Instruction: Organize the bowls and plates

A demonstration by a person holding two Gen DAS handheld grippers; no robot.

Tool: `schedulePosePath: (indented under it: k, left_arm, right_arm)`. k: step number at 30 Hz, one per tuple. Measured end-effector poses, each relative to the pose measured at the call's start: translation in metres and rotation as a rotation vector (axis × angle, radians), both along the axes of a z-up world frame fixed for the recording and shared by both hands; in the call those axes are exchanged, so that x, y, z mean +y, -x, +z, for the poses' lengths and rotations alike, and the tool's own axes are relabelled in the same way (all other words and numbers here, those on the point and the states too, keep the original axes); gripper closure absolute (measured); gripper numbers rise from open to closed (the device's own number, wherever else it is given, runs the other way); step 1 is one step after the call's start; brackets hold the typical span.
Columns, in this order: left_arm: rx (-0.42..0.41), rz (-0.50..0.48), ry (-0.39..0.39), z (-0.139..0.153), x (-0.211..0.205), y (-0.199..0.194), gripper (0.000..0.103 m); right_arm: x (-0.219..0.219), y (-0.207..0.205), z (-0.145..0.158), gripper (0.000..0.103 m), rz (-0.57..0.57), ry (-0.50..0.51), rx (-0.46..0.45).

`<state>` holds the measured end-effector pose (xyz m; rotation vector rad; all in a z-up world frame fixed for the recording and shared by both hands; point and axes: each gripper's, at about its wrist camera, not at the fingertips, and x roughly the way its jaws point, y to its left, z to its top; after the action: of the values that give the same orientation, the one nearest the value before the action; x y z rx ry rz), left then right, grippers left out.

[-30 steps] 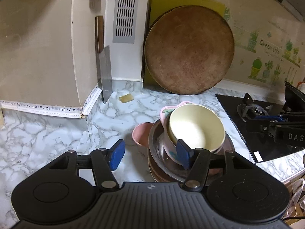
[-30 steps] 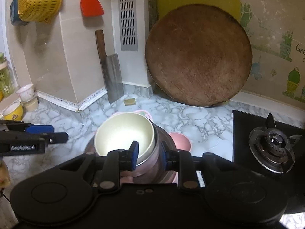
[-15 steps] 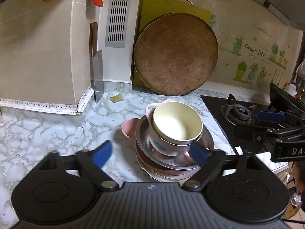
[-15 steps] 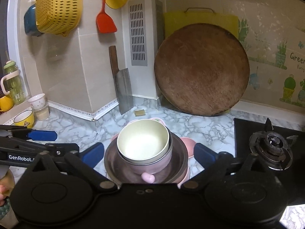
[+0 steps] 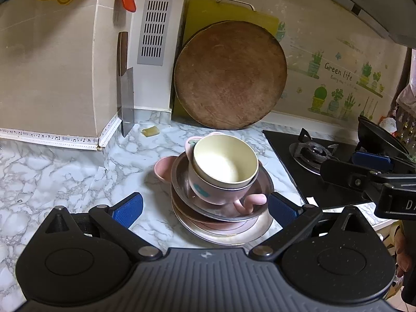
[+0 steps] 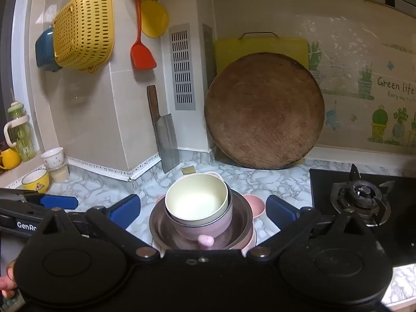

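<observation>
Both grippers are standing wide apart and carrying nothing.

Left wrist view: the left gripper (image 5: 205,206) is hovering low over the bench (image 5: 52,182), its blue pads flanking the near edge of the stack without touching it. The stack is sitting mid-bench: a cream bowl (image 5: 225,160) is nesting, tilted, inside a pink handled cup (image 5: 221,195), which is resting in a steel dish (image 5: 265,184) on top of pink plates (image 5: 234,230). A small pink bowl (image 5: 162,170) is lying just beside the stack on its left, partly hidden behind it. The right gripper (image 5: 369,165) is showing at the right edge, over the hob (image 5: 299,179).

Right wrist view: the right gripper (image 6: 202,209) is facing the same stack head-on, its pads spread either side of the steel dish (image 6: 158,218) and clear of it. The cream bowl (image 6: 196,199) is sitting inside the pink handled cup (image 6: 205,230); the small pink bowl (image 6: 256,204) is peeking out behind on the right. The left gripper (image 6: 58,201) is crossing the left edge.

Progress, as a judgement: stacking is looking largely done; the small pink bowl is remaining outside the pile, and the tilted cream bowl may need seating level.

Surroundings: the bench is marble-patterned. A round wooden board (image 6: 264,111) and a yellow board (image 6: 260,49) are leaning on the back wall, a cleaver (image 6: 166,135) is propped in the corner, and a yellow colander (image 6: 83,26) and red spatula (image 6: 141,44) are hanging above.
</observation>
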<state>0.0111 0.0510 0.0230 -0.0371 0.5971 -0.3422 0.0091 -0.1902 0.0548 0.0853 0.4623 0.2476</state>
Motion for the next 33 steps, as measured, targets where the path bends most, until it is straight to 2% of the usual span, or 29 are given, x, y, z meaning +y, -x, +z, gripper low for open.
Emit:
schedulePosePath:
  k: [13,24,33]
  left_arm:
    - [-0.012,-0.003,-0.017,0.002,-0.009,0.015,0.000]
    - [-0.018,0.010,-0.020,0.004,-0.010,0.015,0.000]
    - [-0.032,0.022,-0.020,0.005,-0.009,0.013,0.000]
  right_arm:
    - [-0.004,0.016,-0.001,0.000,-0.018,-0.017,0.019]
    - [-0.011,0.012,-0.007,0.000,-0.032,-0.020,0.050]
    - [-0.007,0.012,-0.007,0.000,-0.032,0.002,0.040]
